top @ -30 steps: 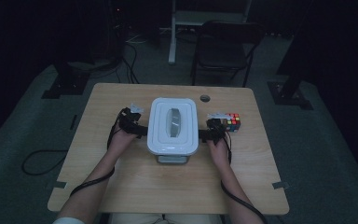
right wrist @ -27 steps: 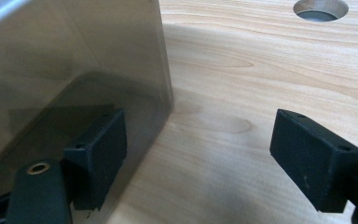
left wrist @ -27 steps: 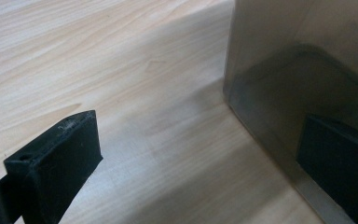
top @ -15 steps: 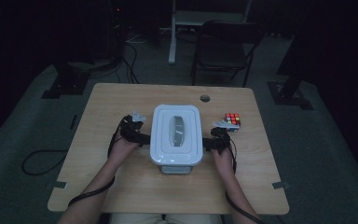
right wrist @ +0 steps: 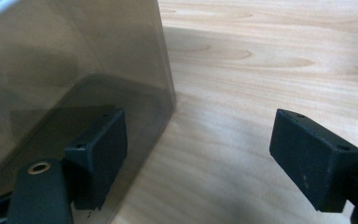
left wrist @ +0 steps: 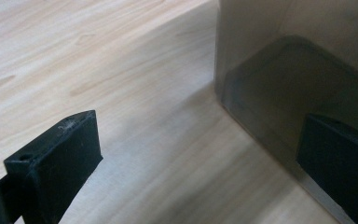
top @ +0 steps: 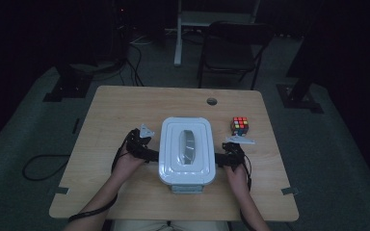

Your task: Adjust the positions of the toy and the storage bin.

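Observation:
A translucent grey plastic box (top: pixel 187 149) with a white lid stands in the middle of the wooden table (top: pixel 125 106). My left gripper (top: pixel 151 154) is against the box's left side and my right gripper (top: pixel 220 160) against its right side. In the left gripper view the left gripper (left wrist: pixel 198 140) is open, with one jaw in front of the smoky box wall (left wrist: pixel 298 70) and the other over bare wood. The right gripper (right wrist: pixel 200 135) is open in the same way, one jaw by the box wall (right wrist: pixel 74 60). Neither gripper holds anything between its jaws.
A Rubik's cube (top: pixel 240 125) sits on the table just beyond the right gripper. A round cable hole (top: pixel 212 101) lies near the far edge. A dark chair (top: pixel 231 48) stands behind the table, and cables lie on the floor at the left.
The box has slid toward the person's side of the table, with both grippers moving along at its sides. The cube has stayed put.

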The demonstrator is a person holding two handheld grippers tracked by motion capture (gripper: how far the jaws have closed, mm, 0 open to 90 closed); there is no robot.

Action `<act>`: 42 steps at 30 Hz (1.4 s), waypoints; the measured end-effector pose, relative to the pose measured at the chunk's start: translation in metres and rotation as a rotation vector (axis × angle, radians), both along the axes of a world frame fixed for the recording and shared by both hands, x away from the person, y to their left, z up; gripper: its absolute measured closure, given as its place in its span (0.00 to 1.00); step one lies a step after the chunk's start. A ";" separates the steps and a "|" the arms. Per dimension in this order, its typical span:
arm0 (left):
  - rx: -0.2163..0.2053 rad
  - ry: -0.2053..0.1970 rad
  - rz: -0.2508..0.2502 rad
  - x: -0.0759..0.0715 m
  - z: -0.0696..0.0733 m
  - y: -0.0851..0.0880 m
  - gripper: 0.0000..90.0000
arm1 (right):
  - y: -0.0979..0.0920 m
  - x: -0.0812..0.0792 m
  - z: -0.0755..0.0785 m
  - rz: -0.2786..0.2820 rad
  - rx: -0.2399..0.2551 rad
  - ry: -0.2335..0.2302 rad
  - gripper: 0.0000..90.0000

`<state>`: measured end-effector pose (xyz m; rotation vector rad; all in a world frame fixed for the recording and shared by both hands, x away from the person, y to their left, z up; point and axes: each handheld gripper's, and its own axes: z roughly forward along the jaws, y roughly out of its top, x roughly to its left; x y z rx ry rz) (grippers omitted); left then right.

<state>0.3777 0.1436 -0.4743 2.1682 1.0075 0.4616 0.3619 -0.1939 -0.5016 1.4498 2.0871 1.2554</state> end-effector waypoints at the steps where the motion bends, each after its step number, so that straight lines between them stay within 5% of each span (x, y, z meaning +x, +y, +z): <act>1: 0.000 0.000 0.000 0.000 0.000 0.000 0.01 | -0.001 -0.002 0.000 0.002 0.003 -0.002 0.21; 15: -0.055 0.004 -0.037 -0.024 -0.004 0.001 0.01 | -0.010 -0.028 -0.002 0.001 0.026 0.017 0.20; 19: -0.065 0.041 -0.073 -0.023 -0.015 0.009 0.01 | -0.014 -0.028 0.001 -0.022 -0.034 -0.010 0.15; 23: -0.058 0.040 -0.078 -0.023 -0.020 0.016 0.01 | -0.023 -0.023 0.006 -0.066 -0.029 -0.051 0.15; 26: -0.064 0.024 -0.062 -0.022 -0.024 0.029 0.01 | -0.042 -0.007 0.011 -0.156 -0.053 -0.103 0.15; 30: -0.074 0.028 -0.047 -0.022 -0.025 0.043 0.01 | -0.059 0.014 0.017 -0.235 -0.016 -0.099 0.15; 34: -0.078 0.046 -0.028 -0.025 -0.027 0.059 0.01 | -0.062 0.030 0.017 -0.242 -0.057 -0.097 0.13; 42: -0.069 0.082 0.025 -0.033 -0.035 0.084 0.01 | -0.072 0.079 0.006 -0.283 -0.094 -0.017 0.12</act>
